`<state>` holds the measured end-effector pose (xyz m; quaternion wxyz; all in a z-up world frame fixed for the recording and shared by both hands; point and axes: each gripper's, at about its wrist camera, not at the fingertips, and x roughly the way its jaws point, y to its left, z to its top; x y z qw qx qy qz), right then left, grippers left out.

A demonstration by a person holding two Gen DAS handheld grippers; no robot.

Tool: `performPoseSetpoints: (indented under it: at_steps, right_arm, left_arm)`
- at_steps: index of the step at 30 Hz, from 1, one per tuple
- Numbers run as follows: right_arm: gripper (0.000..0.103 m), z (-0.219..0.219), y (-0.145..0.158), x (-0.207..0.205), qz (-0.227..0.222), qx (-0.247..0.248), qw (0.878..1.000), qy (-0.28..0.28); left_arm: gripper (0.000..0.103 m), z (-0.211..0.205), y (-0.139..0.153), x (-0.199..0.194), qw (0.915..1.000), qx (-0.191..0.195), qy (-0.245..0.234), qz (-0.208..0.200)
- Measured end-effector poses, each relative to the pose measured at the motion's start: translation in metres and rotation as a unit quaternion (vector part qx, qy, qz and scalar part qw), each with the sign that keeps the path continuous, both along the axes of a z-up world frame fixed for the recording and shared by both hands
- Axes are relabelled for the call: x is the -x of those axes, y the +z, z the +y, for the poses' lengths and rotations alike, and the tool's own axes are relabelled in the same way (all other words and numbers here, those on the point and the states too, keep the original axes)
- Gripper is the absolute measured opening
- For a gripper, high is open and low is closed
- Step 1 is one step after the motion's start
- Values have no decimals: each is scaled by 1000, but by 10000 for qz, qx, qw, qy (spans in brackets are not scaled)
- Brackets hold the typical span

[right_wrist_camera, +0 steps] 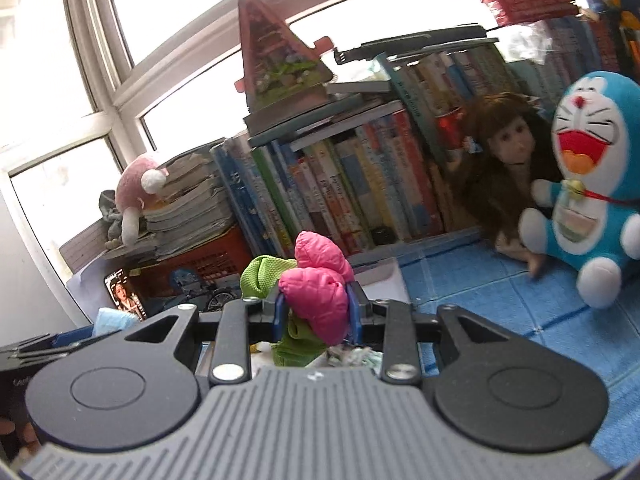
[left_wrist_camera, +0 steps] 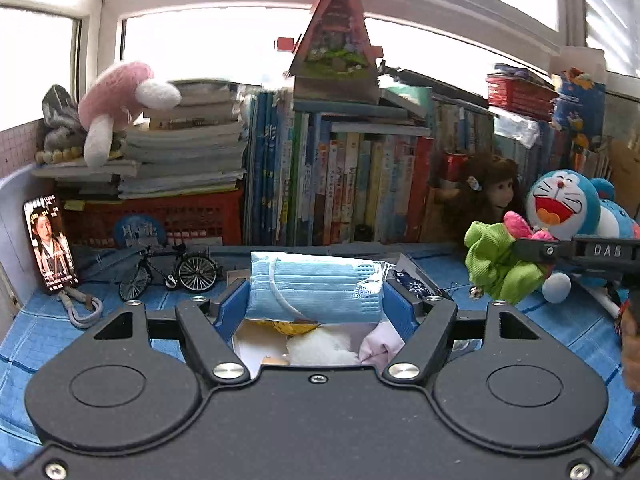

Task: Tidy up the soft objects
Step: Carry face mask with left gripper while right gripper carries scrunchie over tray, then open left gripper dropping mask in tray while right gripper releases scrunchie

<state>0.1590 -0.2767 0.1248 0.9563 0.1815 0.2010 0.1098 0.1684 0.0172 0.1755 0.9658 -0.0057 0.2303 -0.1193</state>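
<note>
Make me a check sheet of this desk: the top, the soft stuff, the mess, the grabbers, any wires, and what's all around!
Surface: blue mat covers the desk.
Job's things: pack of blue masks in the left gripper; pink and green soft toy in the right gripper. Below the left gripper lie white and lilac soft things, partly hidden.
Clutter: blue cat plush, doll, toy bicycle, phone, pink plush on stacked books.
Grippers: left jaws clamp the mask pack; right jaws clamp the soft toy.
Cables: nothing seen for sure; a grey looped cord lies by the phone.
Surroundings: book row, red basket, model house, windows.
</note>
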Motion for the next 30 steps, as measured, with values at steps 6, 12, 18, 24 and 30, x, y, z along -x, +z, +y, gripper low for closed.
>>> performPoseSetpoints:
  at_steps: [6,12,18,24,30]
  right_arm:
    - [35,27,3,-28,120,233,9997,25]
    - [35,51,0,-58,334,393,9986,119]
    - [35,77,-14,-79,641,658,9955,252]
    - [35,95,-37,-101,1242,1005,9867,290]
    - [35,107,-55,-123,1678,1336,9762,302]
  left_arm:
    - [70,13,1,-42,9987,215,114,438]
    - [70,25,-16,-82,9945,415,284,914]
    - [70,23,-43,-119,9858,263,347,1621]
    - [70,21,-68,-139,9777,182,385,2056]
    - [70,13,-92,-163,9686,69,432,2447]
